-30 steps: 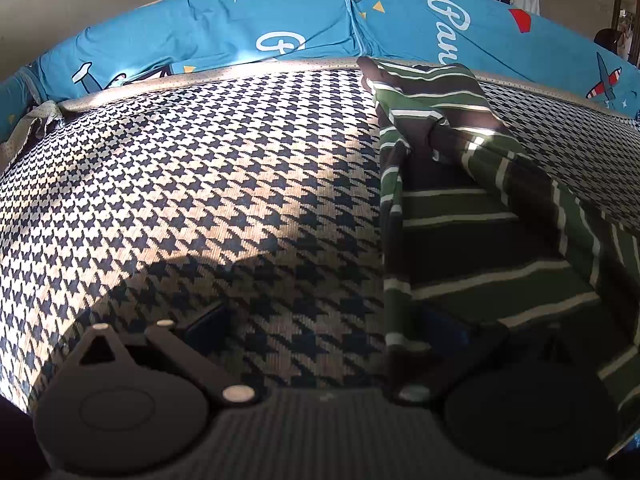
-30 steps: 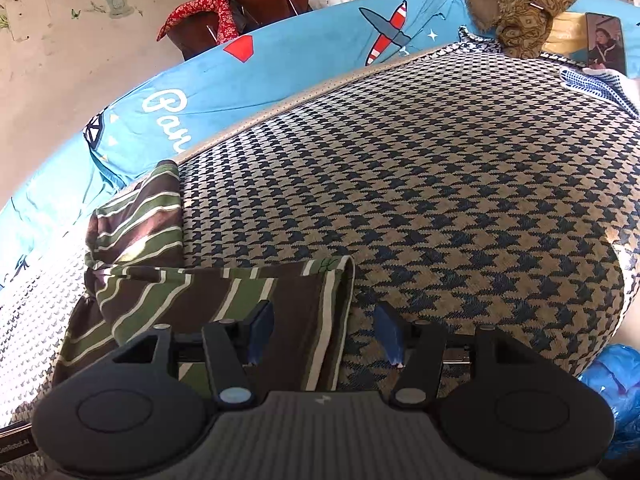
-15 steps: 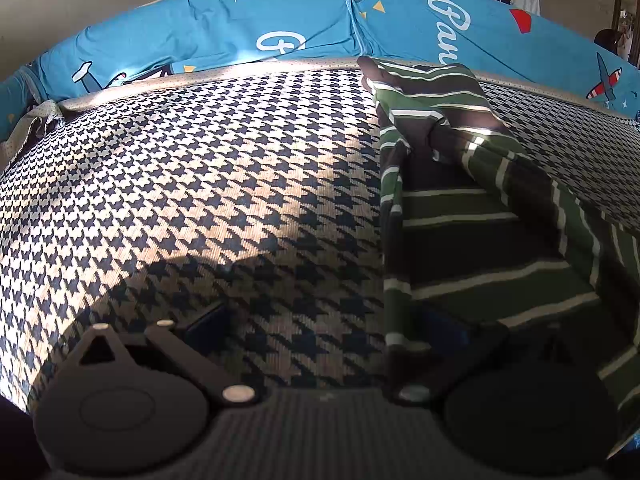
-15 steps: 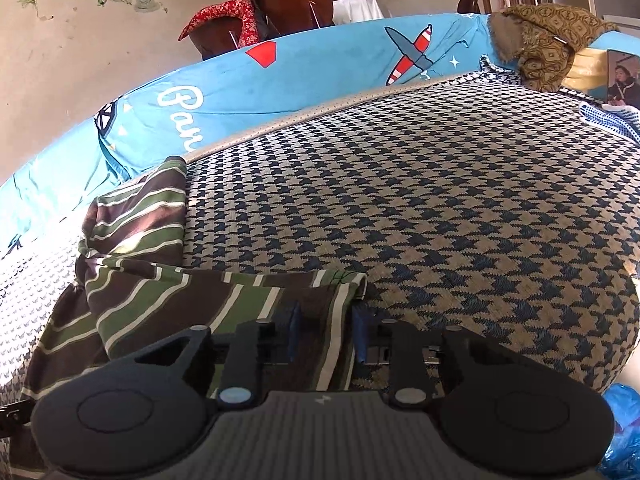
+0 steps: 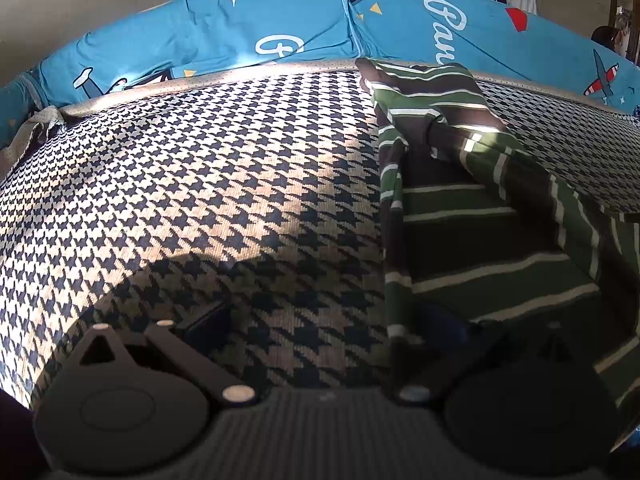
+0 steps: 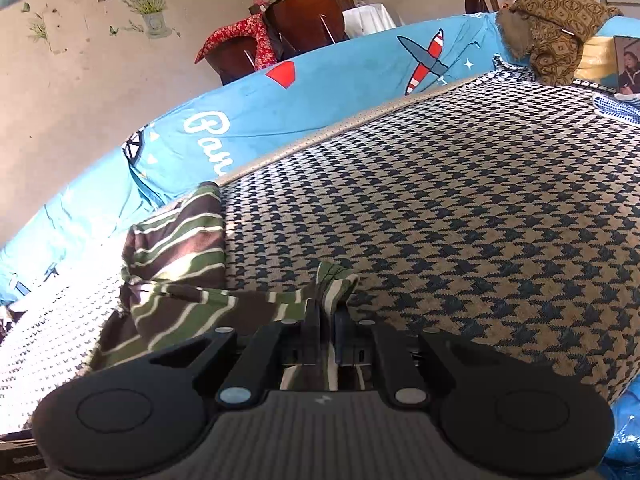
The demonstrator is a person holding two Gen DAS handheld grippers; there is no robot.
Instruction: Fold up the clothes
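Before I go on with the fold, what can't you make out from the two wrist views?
- Left claw, left wrist view: its right finger lies in deep shadow over the striped garment; contact unclear.
- Garment's right side, same view: cut off by the frame edge.
- Right claw, right wrist view: gripped hem hidden behind the claw body.

You've got one striped garment (image 5: 484, 240) on one houndstooth-covered bed (image 5: 200, 184), and two hand-held grippers, left (image 5: 324, 320) and right (image 6: 327, 312). Behind the bed's blue border: two wooden chairs (image 6: 304, 24) and one brown patterned cloth (image 6: 556, 32).
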